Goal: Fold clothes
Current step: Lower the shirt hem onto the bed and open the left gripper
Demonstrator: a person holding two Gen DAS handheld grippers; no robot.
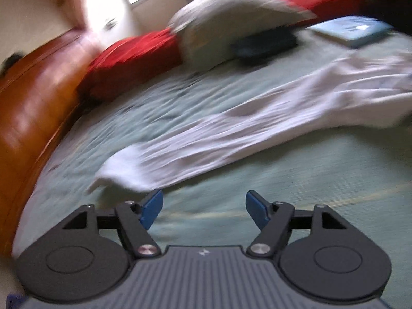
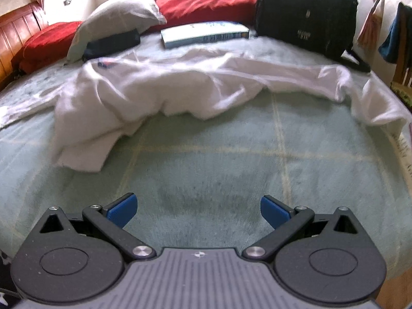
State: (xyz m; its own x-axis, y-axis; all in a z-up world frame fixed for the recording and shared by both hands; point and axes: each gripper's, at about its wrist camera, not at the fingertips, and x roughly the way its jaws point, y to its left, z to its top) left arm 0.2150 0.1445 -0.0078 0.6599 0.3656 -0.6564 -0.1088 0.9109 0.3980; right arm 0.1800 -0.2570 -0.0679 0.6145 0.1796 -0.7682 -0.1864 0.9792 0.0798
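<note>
Your left gripper (image 1: 204, 209) has its fingers spread with nothing between them, just short of what looks, through the blur, like the sleeve end of the white garment (image 2: 159, 82). Your right gripper (image 2: 198, 212) is also spread and empty over the green bedspread (image 2: 206, 159), the garment lying crumpled beyond it.

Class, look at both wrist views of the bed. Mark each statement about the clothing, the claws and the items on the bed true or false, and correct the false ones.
1. The crumpled white cotton garment lies neatly folded. False: it lies spread out and rumpled on the pale green bedspread.
2. The left claw grips the garment. False: its jaws stand open with nothing between them.
3. The right claw is open and empty. True.
4. A light blue flat book lies beyond the garment. True.
5. The grey pillow rests against a long red cushion. True.
</note>
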